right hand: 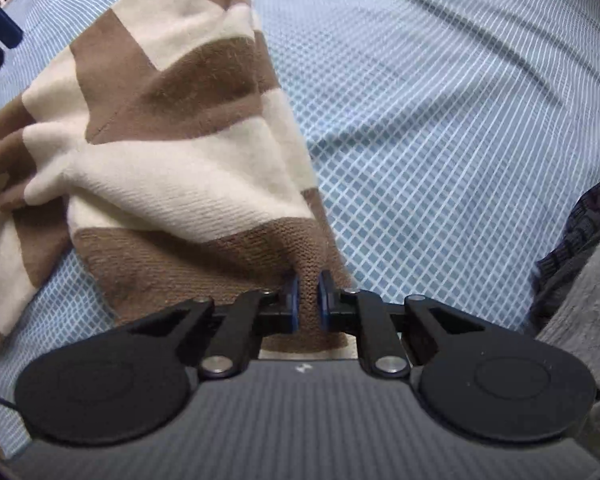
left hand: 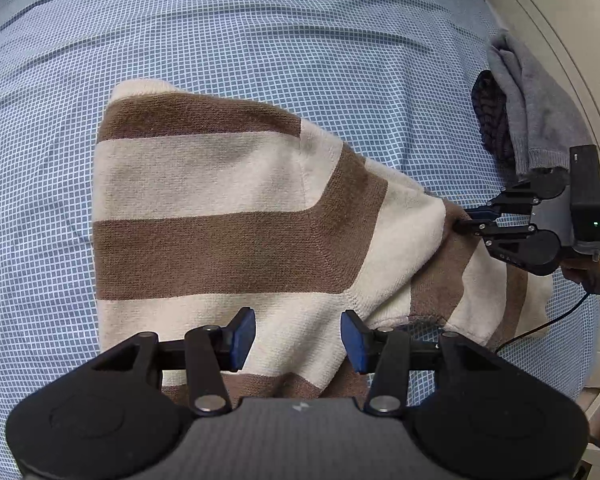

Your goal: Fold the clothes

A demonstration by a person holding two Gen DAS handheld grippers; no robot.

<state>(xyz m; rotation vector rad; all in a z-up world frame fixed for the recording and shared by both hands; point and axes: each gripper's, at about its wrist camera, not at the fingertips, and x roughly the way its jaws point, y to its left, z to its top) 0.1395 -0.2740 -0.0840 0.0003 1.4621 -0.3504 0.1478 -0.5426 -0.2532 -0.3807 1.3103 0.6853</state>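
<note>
Brown-and-cream striped sweater (left hand: 236, 216) lying part-folded on the blue checked bed sheet (left hand: 260, 32), sleeve end trailing toward the right side. Right gripper (right hand: 308, 300) pinching a ridge of brown knit at that sleeve end, fingers (right hand: 290, 300) pressed onto the fabric from both sides. Left gripper (left hand: 298, 338) hovering over the near cream band of the body, fingers (left hand: 242, 338) spread and holding nothing. Best done, by judgement: carry the pinched sleeve up and across the body in one smooth arc, low enough not to drag the layers beneath out of line. Steady the body with the left gripper if the knit starts to slide. Lay the sleeve flat along the stripes before letting go, since soft loose knit bunches easily. Keep clear of the grey garment (left hand: 540, 112) and dark knit (left hand: 490, 116) heaped at the sheet's edge.
</note>
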